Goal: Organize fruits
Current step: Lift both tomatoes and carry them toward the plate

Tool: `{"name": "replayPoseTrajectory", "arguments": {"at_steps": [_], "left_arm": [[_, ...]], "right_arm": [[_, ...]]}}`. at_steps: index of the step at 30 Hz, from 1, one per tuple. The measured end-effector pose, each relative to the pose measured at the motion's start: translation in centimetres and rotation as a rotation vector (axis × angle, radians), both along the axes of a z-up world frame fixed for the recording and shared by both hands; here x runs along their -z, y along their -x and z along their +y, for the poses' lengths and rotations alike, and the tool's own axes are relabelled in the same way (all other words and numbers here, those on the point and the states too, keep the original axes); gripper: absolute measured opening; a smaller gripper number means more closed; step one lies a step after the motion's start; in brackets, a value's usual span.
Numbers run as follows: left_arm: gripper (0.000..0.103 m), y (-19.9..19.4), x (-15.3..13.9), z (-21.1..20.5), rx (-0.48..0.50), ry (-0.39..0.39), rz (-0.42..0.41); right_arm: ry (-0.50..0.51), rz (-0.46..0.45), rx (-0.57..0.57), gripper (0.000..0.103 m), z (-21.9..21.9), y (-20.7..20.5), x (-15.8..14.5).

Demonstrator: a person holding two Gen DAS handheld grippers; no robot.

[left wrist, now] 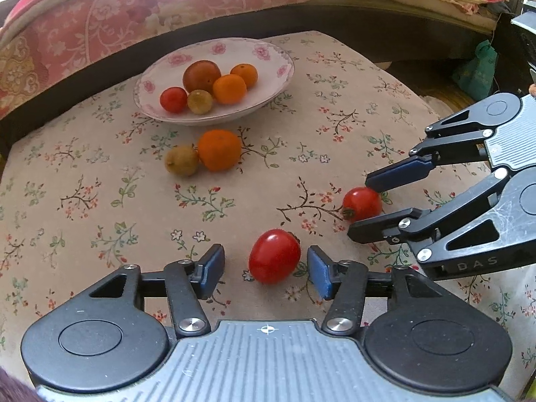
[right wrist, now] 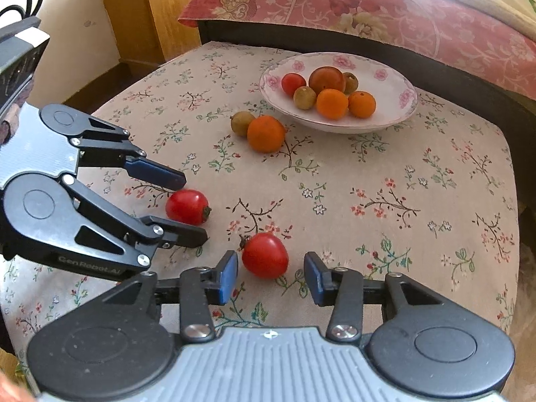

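Note:
Two red tomatoes lie on the floral tablecloth. One tomato [left wrist: 274,256] sits between the fingers of my left gripper [left wrist: 266,262], which stands open with gaps on both sides. The other tomato [right wrist: 264,256] lies between the fingers of my right gripper [right wrist: 271,269], also open and not pressing on it. Each gripper shows in the other's view: the right gripper [left wrist: 363,207] and the left gripper [right wrist: 189,210]. A flowered plate [left wrist: 234,43] [right wrist: 388,100] holds several fruits. In front of it lie an orange [left wrist: 219,150] [right wrist: 266,134] and a small brownish fruit [left wrist: 181,160] [right wrist: 242,123], touching.
A bed with a pink floral cover [left wrist: 134,6] [right wrist: 368,3] runs behind the table. A wooden cabinet [right wrist: 157,10] stands at the far left and a green bag [left wrist: 479,70] at the far right. The table edge drops off close behind the plate.

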State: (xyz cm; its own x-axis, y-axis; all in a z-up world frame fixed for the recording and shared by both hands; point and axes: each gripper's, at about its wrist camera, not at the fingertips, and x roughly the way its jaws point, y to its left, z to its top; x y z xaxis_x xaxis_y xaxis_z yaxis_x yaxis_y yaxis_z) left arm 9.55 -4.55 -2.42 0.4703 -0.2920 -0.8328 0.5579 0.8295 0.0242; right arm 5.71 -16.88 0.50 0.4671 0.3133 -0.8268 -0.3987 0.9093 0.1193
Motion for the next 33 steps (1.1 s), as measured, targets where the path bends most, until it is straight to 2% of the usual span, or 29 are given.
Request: {"name": "replayPoseTrajectory", "arguments": {"at_steps": [10, 13, 16, 19, 33], "left_arm": [[0.060, 0.1, 0.2, -0.2, 0.008, 0.005, -0.003], [0.053, 0.1, 0.1, -0.2, 0.020, 0.006, 0.000], [0.045, 0.2, 0.0, -0.4, 0.032, 0.009, 0.001], [0.041, 0.2, 0.1, -0.5, 0.036, 0.006, 0.003], [0.039, -0.8, -1.1, -0.6, 0.013, 0.026, -0.025]], "right_arm": [[0.023, -0.008, -0.022, 0.045, 0.4, 0.0, 0.0], [0.028, -0.008, -0.016, 0.042, 0.4, -0.1, 0.0], [0.033, -0.007, -0.011, 0.032, 0.3, -0.2, -0.1], [0.046, -0.011, -0.017, 0.033, 0.5, -0.2, 0.0], [0.017, -0.023, 0.013, 0.032, 0.3, -1.0, -0.6]]}}
